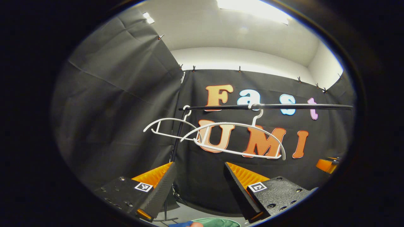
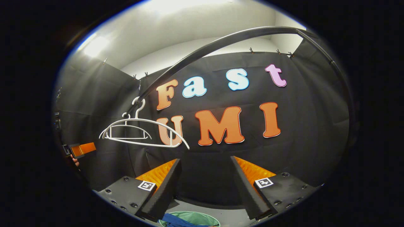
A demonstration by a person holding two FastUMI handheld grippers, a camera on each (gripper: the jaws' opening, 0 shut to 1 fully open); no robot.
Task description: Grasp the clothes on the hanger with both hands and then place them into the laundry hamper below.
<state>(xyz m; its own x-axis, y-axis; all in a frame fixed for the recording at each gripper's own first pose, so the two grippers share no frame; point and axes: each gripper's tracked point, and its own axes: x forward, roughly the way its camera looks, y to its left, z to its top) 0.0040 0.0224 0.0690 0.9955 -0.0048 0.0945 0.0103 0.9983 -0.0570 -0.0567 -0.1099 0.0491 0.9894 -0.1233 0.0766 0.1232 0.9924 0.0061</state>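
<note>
Booth dim below, bright above. Ceiling light panel blown out in left gripper view; second glare patch upper left in right gripper view. Black cloth wall soaks up light, faint creases visible. Strong fisheye bend: clothes rail curves into arc. Edges soft, blue fringing at rim. Centre sharp.

Black cloth hangs all around as the walls of the booth, held up along its top edge by little clips. Above the cloth the wall is white, and the ceiling is white too, with a bright light shining down. The floor at the bottom looks grey
</note>
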